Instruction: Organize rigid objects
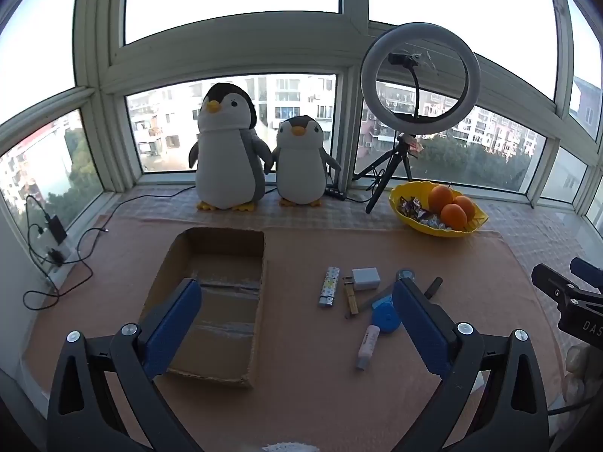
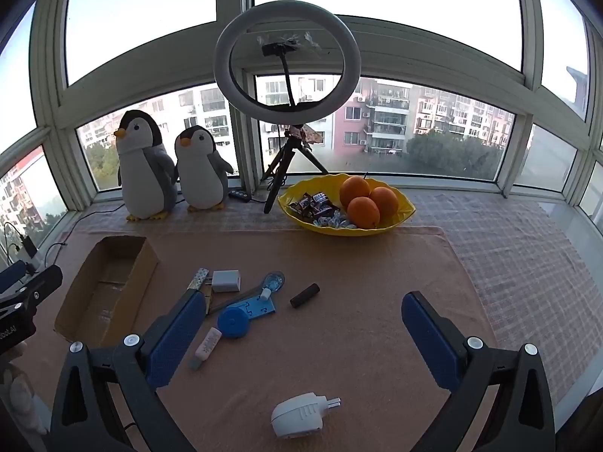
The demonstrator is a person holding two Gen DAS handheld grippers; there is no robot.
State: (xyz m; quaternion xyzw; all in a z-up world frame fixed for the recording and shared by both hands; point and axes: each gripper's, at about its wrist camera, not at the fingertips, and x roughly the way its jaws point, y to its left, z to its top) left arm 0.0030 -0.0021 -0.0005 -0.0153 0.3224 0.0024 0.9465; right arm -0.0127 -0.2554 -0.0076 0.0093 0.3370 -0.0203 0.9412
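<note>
- Your left gripper (image 1: 297, 310) hangs above the mat (image 2: 358, 263), tilted down toward it, its jaws spread wide with nothing between them; the box and the small items only show through the gap.
- The box (image 1: 211, 301) lies open and empty at the left of the mat, its long side running away from you. Judging by the task, that is where the loose things should go.
- Just right of the box sits the cluster: a patterned lighter (image 1: 329, 286), a white charger (image 1: 365, 278), a clothespin (image 1: 350, 295), a blue tape (image 1: 386, 320), a pale tube (image 1: 367, 346), and a dark stick (image 2: 304, 295) a little apart on the right.
- Start with a piece at the edge of the cluster, I'd say the lighter or the tube, so your fingers don't knock its neighbours.
- Turn the jaws across the narrow side of whatever you pick, come down over it, and close only when both pads flank it.
- Lower each piece into the box rather than dropping it; hard things may bounce out.
- The white plug (image 2: 301, 416) lies alone, nearest you, prongs pointing right. It sits low between the fingers of your right gripper (image 2: 301, 339), untouched.
- That gripper is also fully spread, empty, and pitched down at the mat.
- The plug looks the easy first pick for the right hand: drop lower and grip its rounded body, not the prongs.
</note>
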